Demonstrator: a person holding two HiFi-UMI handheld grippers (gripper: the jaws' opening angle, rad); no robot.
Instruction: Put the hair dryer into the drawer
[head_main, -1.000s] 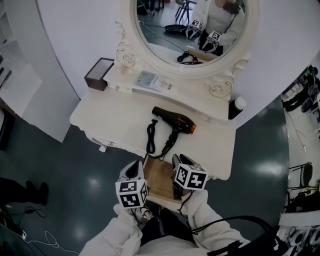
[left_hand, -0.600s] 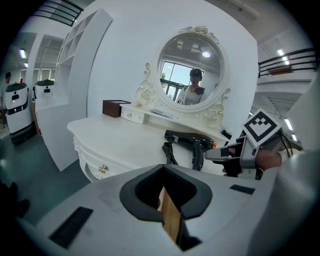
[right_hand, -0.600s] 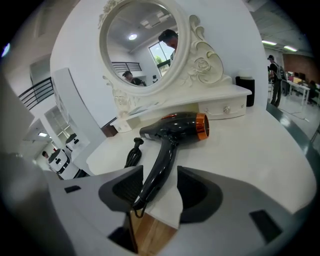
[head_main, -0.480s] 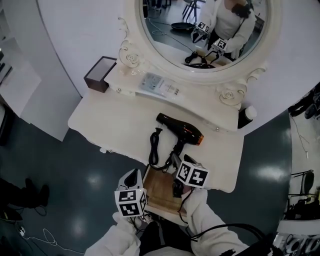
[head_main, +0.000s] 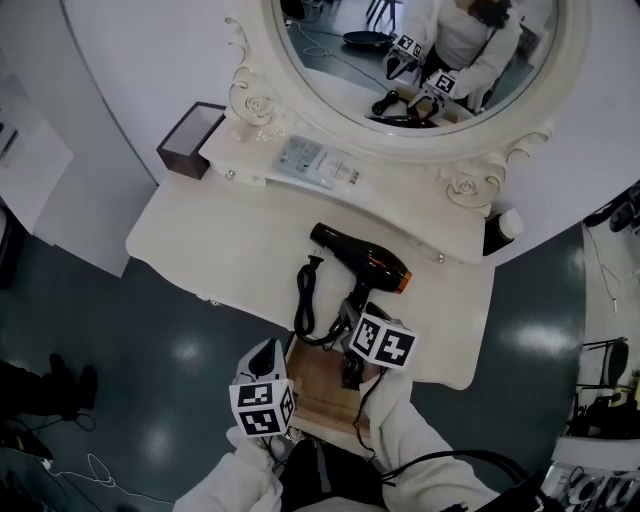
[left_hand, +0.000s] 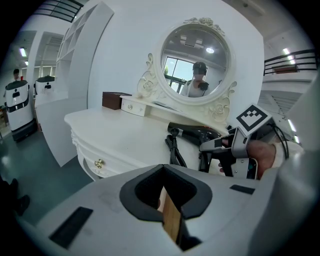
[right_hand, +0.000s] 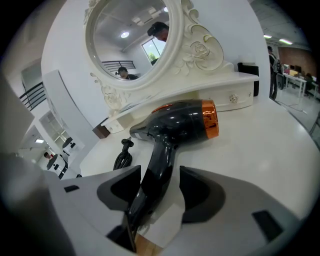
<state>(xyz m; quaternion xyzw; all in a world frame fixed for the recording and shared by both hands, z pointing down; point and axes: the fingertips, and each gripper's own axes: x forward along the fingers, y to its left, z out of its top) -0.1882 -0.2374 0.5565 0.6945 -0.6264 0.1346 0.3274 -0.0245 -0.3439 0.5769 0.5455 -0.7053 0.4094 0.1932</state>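
We are at the pick-up step: the hair dryer (head_main: 365, 262) lies on its side on the white bench (head_main: 220, 240), below the mirror, with its bundled cord (head_main: 303, 300) just beside it. It is not yet in the drawer (head_main: 318, 375), which stands pulled out under the bench's front edge, its wooden bottom showing.

The right gripper (right_hand: 155, 182) has just been opening its jaws, and they now stand wide on either side of the dryer's handle (right_hand: 156, 165) – around it, but the pads do not seem to press on it. The left gripper (left_hand: 164, 187) has its jaws fully together; a strip of wood shows in line with them, and we see nothing else there.

Next, we judge, the right jaws must close squarely on the handle, lift, and carry dryer and trailing cord back over the drawer – the cord could snag on the bench edge.

A flat printed packet (head_main: 318, 165) lies under the mirror; we cannot read its print. We make out no brand on the dryer.
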